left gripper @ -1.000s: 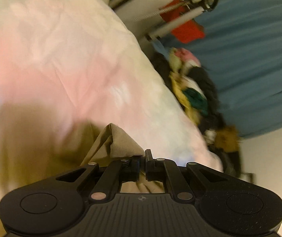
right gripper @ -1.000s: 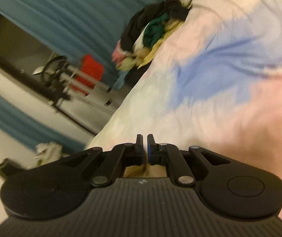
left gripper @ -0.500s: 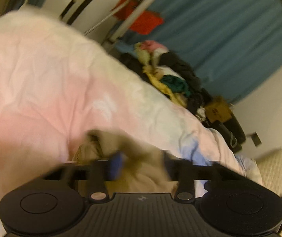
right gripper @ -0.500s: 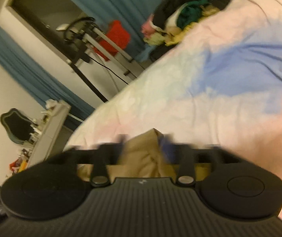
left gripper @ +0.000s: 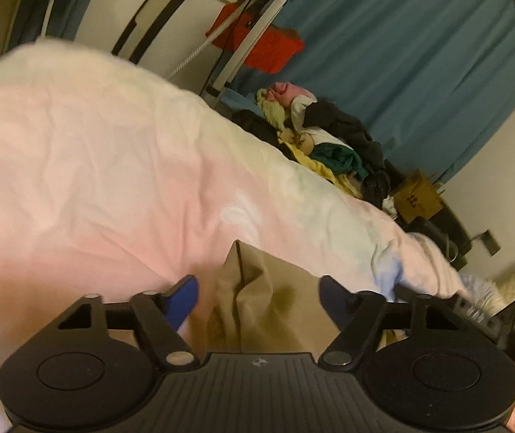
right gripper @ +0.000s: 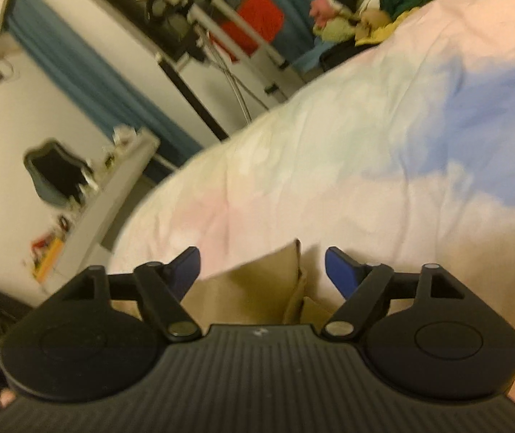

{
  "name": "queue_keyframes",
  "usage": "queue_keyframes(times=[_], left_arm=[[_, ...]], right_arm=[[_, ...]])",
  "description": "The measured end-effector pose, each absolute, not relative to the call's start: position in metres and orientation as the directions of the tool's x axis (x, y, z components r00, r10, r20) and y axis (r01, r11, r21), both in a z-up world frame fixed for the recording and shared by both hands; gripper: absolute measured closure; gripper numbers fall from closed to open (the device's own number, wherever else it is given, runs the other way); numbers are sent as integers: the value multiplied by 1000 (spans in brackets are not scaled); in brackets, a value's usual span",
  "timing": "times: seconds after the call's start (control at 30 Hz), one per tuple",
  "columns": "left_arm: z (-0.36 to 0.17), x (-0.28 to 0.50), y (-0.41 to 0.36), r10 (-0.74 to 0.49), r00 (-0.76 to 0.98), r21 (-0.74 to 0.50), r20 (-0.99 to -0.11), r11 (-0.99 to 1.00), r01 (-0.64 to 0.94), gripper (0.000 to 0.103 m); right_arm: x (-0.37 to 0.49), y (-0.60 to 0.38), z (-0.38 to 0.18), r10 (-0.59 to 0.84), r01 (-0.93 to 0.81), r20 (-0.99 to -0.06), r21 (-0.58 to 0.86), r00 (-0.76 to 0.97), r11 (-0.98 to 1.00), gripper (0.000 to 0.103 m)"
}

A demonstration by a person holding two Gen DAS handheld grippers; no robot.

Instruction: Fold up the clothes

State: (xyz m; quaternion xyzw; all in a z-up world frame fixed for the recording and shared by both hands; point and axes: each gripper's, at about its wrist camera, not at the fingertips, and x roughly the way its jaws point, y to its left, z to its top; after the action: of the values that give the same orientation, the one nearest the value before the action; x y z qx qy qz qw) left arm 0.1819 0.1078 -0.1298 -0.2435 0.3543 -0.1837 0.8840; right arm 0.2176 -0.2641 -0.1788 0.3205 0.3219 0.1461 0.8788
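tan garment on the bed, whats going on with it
A person with a gripper in each hand is folding a tan garment on a pastel bedspread. The left gripper is closing a little, the right gripper stands open; cloth lies between both pairs of pads, pressed by neither. More clothes are piled at the bed's far edge.

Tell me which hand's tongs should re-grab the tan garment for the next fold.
Left, probably. The left tongs, now closing slightly, straddle a raised ridge of the tan garment. The right tongs stand open over only a thin corner at the garment's edge on the pastel bedspread.
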Motion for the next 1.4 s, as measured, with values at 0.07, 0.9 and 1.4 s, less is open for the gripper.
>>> queue_keyframes(times=[0.07, 0.9, 1.4], left_arm=[[-136, 191, 105, -515, 676, -574, -528, 802, 163, 54], [-120, 195, 61, -502, 680, -458, -534, 848, 267, 95], [-81, 119, 63, -412, 729, -268, -546, 911, 314, 33]], right_arm=[[223, -259, -183, 458, -40, -498, 643, 736, 764, 40], [184, -246, -152, 217, 80, -510, 497, 832, 864, 92], [104, -201, -90, 186, -32, -436, 336, 880, 941, 51]])
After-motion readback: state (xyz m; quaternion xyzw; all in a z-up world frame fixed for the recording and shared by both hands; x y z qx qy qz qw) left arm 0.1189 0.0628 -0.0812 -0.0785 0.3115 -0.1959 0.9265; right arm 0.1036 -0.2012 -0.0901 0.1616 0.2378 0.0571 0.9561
